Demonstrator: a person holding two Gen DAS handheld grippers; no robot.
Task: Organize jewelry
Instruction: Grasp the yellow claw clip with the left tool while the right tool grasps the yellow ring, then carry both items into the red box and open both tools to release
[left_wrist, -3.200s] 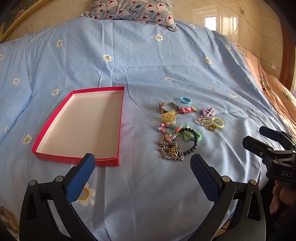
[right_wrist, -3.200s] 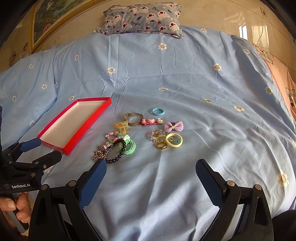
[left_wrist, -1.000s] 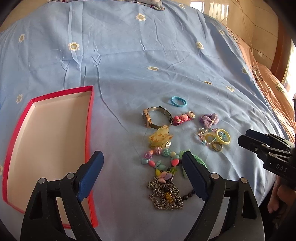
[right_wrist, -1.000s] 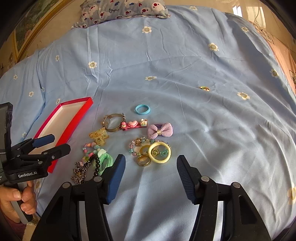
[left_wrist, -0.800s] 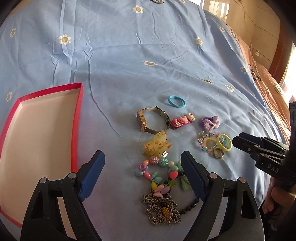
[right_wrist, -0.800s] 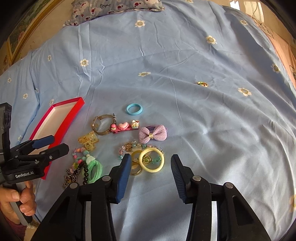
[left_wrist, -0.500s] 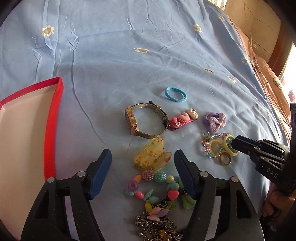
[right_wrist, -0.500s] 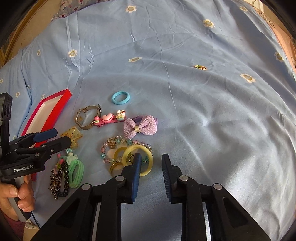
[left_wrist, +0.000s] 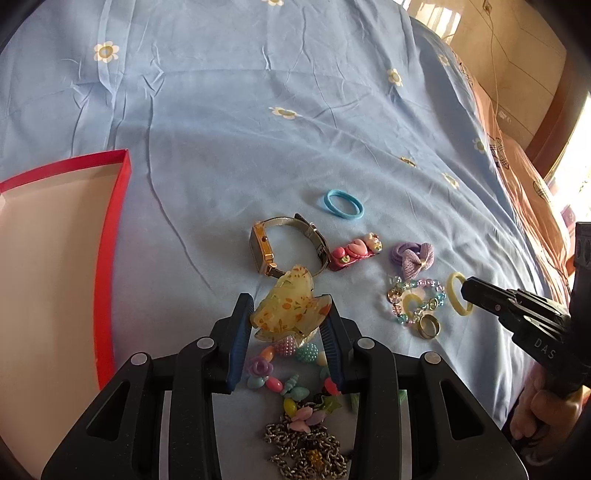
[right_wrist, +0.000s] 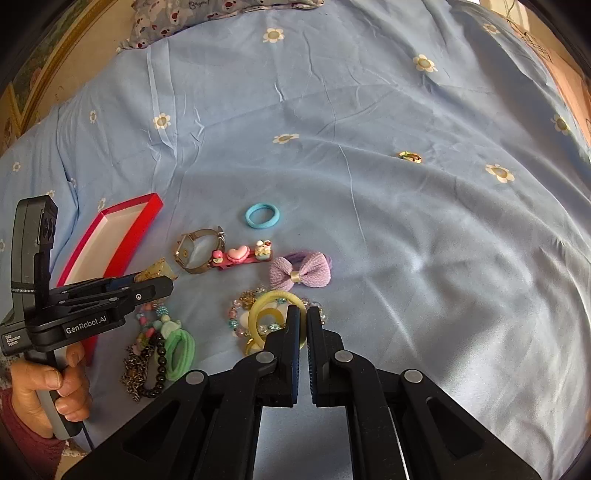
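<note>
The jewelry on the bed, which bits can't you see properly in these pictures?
- Silver chain: left wrist view, its lower part is cut off by the bottom edge and the left gripper.
- Yellow ring: right wrist view, the shut right gripper hides its near rim.
- Red box: left wrist view, cut off by the left edge.
- Small thing far up the bed: right wrist view, too small to tell.

The bed (right_wrist: 424, 229) lies bare toward its right edge and its head; near its foot the jewelry cluster (right_wrist: 258, 280) crowds the middle, and the red box (right_wrist: 110, 236) blocks the left side
</note>
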